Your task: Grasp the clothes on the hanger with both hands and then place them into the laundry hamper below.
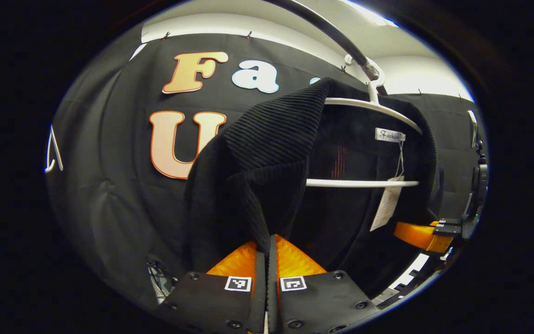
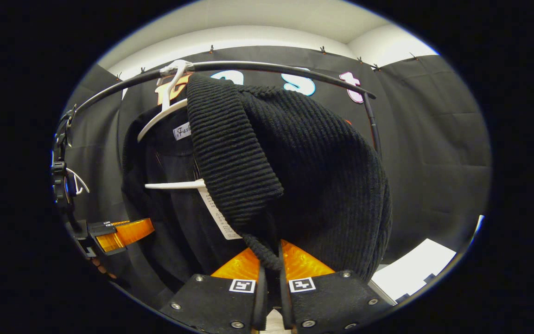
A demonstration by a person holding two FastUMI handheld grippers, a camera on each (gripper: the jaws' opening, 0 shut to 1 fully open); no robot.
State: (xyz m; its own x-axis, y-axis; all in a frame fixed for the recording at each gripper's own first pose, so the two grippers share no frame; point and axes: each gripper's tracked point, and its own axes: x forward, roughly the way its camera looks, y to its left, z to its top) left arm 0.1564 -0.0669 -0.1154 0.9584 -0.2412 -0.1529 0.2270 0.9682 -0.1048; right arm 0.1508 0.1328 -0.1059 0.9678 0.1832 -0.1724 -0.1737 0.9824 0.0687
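Left tongs (image 1: 267, 246) clamped on knit (image 1: 267, 153) front edge; right tongs (image 2: 270, 260) clamped on the opposite edge. Knit draped over hanger (image 1: 369, 104) on rail (image 2: 267, 67).

A black curved rail (image 2: 267, 66) spans the booth's top. Black cloth wall (image 2: 434, 153) hangs behind. White ceiling (image 2: 267, 18) sits above.

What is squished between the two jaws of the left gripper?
A fold of the black knit garment, still on the white hanger. The left gripper view shows the left gripper pinching its front edge.
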